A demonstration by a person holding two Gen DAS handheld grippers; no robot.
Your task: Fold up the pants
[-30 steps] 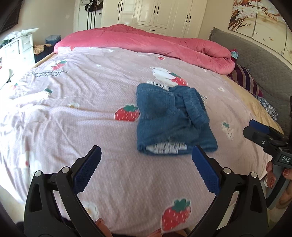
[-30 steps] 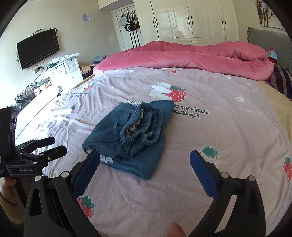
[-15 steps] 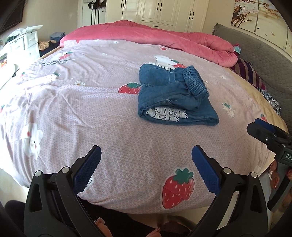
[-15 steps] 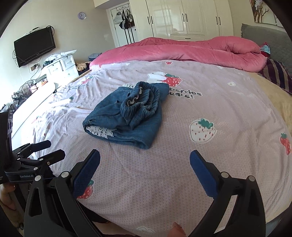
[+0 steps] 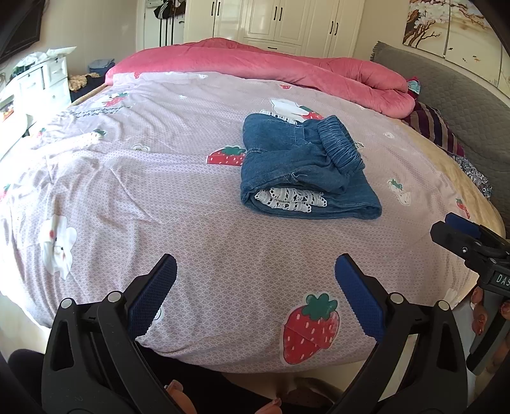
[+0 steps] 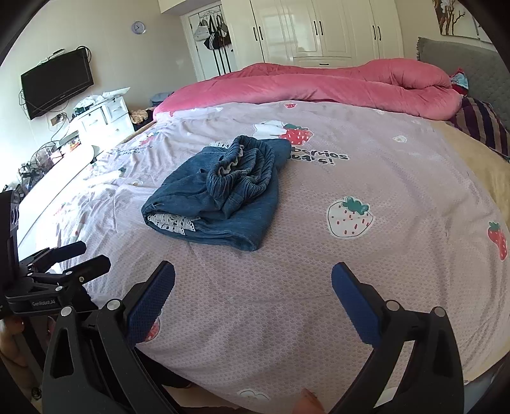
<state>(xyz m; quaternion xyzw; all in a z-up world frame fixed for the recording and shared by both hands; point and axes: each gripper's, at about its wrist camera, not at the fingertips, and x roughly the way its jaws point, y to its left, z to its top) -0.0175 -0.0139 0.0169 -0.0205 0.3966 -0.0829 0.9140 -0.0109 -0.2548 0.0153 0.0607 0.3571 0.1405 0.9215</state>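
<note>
At the bottom of the left wrist view, the left gripper point(image 5: 255, 283) hangs over the near edge of the bed, its blue-padded fingers point(image 5: 153, 296) spread wide with nothing between them. At the bottom of the right wrist view, the right gripper point(image 6: 253, 286) is posed the same way, its fingers point(image 6: 355, 307) spread wide and empty above the sheet. Each gripper also shows in the other's view: the right one at the right edge of the left view, the left one at the lower left of the right view.

Just past the fingers lies the pale pink bedsheet point(image 5: 223, 254), printed with strawberries; one large red strawberry print point(image 5: 310, 331) sits at the lower centre-right of the left view.

Further in, near the centre of both views, the folded pants point(image 5: 302, 165) rest on the sheet, well apart from both grippers. They are blue denim, folded into a compact bundle. White lace trim point(image 5: 288, 199) peeks out of the near open end, and the gathered elastic waistband point(image 6: 242, 168) lies bunched on top.

Beyond the pants, across the upper part of both views, a pink quilt point(image 5: 271, 70) is rolled along the far side of the bed. Behind it stand white wardrobes point(image 6: 325, 28), and a television point(image 6: 57, 82) hangs on the wall at the upper left of the right view.
</note>
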